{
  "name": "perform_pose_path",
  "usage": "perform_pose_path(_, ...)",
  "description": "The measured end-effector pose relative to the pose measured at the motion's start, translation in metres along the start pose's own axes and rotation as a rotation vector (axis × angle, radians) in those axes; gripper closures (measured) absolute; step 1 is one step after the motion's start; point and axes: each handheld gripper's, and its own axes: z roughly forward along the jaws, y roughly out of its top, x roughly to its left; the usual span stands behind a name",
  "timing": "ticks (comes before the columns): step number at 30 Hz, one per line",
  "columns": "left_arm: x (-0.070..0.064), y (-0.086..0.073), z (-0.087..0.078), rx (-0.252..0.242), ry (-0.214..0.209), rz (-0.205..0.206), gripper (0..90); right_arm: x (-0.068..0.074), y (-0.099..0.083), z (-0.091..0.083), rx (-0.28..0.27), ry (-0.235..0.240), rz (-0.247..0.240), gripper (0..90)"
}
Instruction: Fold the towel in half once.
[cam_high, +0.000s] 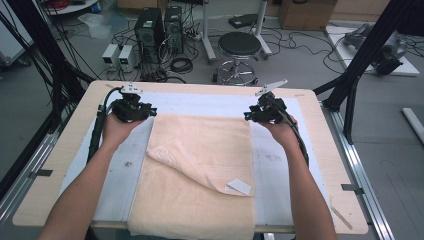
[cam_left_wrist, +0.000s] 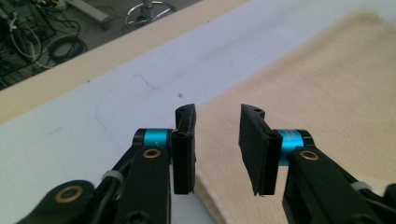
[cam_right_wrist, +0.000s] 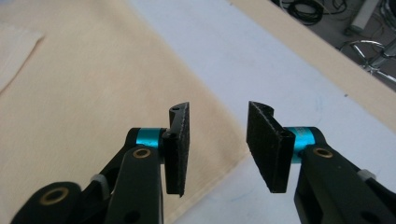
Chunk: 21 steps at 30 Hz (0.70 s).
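Note:
A cream towel (cam_high: 200, 170) lies lengthwise on the white mat (cam_high: 125, 165), its near end hanging over the table's front edge. One corner is folded over the middle, with a white label (cam_high: 239, 186) showing. My left gripper (cam_high: 150, 112) hovers open at the towel's far left corner; in the left gripper view (cam_left_wrist: 217, 144) the towel's edge (cam_left_wrist: 299, 84) runs between the jaws. My right gripper (cam_high: 248, 116) hovers open at the far right corner; in the right gripper view (cam_right_wrist: 217, 144) the towel's corner (cam_right_wrist: 210, 154) lies under the jaws. Nothing is held.
The wooden table (cam_high: 60, 150) carries the mat with bare strips at each side. Beyond the far edge stand a black stool (cam_high: 239, 47), computer towers (cam_high: 150, 27) and loose cables on the floor. Black frame posts (cam_high: 367, 50) rise at the right.

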Motion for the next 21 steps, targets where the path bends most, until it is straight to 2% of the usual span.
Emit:
perform_pose_path(7,-0.018,-0.028,-0.01,-0.037,-0.102,0.01,59.0,0.031,-0.027,-0.014,-0.028,0.058,-0.01,50.9)
perform_pose_path(10,-0.03,-0.035,-0.007,-0.004,-0.159,0.036,55.5,0.049,-0.037,-0.019,-0.039,0.087,-0.043,47.8)
perform_pose_path(12,-0.038,-0.04,-0.004,-0.019,-0.181,0.053,55.4,0.06,-0.043,-0.022,-0.029,0.097,-0.062,46.6)
perform_pose_path(15,-0.046,-0.047,0.005,0.008,-0.191,0.065,52.9,0.071,-0.053,-0.022,-0.017,0.099,-0.089,45.7)
perform_pose_path(18,-0.051,-0.052,0.013,0.02,-0.207,0.065,52.1,0.074,-0.065,-0.019,-0.019,0.123,-0.064,43.4)
perform_pose_path(19,-0.053,-0.052,0.015,0.021,-0.219,0.071,52.0,0.075,-0.067,-0.017,0.012,0.142,-0.06,41.4)
perform_pose_path(20,-0.054,-0.053,0.017,0.023,-0.226,0.073,51.9,0.077,-0.069,-0.016,0.028,0.154,-0.066,41.6)
perform_pose_path(21,-0.057,-0.053,0.019,0.026,-0.238,0.078,51.9,0.08,-0.071,-0.018,0.012,0.154,-0.079,42.7)
